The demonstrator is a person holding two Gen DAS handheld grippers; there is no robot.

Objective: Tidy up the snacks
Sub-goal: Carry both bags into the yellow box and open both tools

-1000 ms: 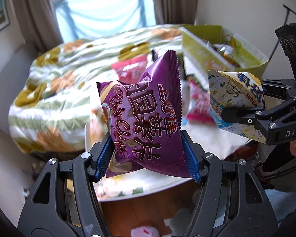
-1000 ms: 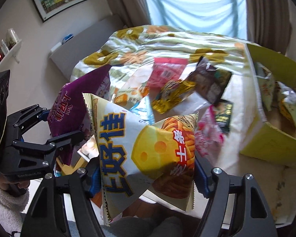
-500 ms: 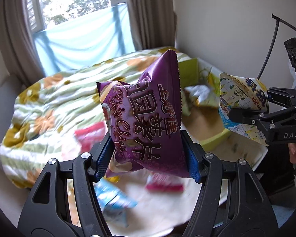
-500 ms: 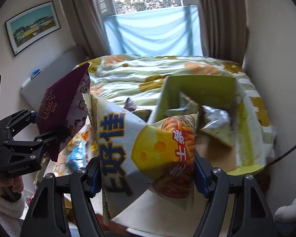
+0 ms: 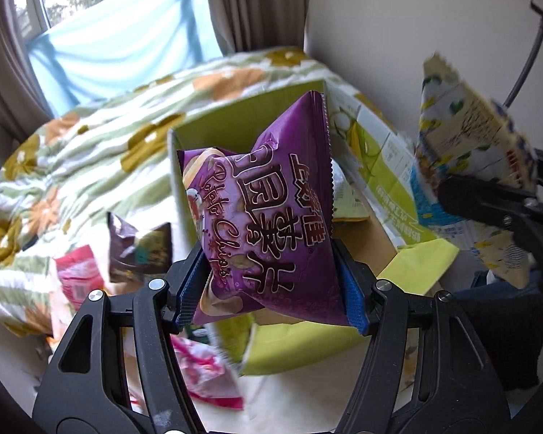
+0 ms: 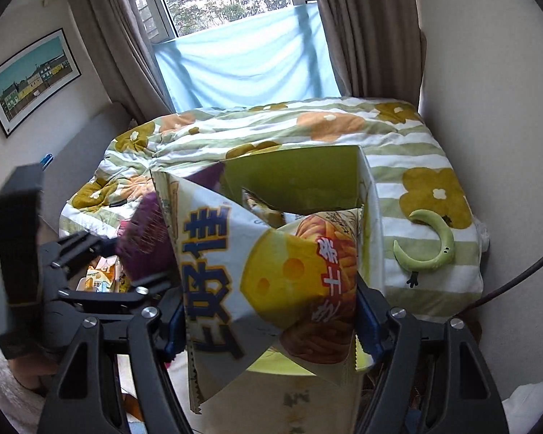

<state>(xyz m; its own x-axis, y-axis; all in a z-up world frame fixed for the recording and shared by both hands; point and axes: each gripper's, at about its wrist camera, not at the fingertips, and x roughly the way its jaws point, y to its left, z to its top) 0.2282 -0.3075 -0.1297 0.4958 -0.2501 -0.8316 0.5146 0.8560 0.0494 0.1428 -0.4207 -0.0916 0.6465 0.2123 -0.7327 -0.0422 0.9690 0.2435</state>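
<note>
My left gripper (image 5: 271,285) is shut on a purple potato chips bag (image 5: 264,224), held up over the near left side of an open yellow-green cardboard box (image 5: 398,166). My right gripper (image 6: 271,322) is shut on a white and yellow cheese snack bag (image 6: 271,278), held in front of the same box (image 6: 300,177). The right gripper and its bag (image 5: 474,181) show at the right of the left wrist view. The left gripper and purple bag (image 6: 144,246) show at the left of the right wrist view. Snack packets lie inside the box.
Loose snacks lie left of the box: a dark brown packet (image 5: 139,249), a red packet (image 5: 78,278) and a pink one (image 5: 206,372). A flowered quilt (image 5: 90,152) covers the bed behind. A green moon-shaped toy (image 6: 430,242) lies right of the box. Walls and a curtained window stand close.
Both grippers have swung right with their bags, from over the scattered snacks toward the yellow-green box, which now lies just ahead of them. Both grips are unchanged.
</note>
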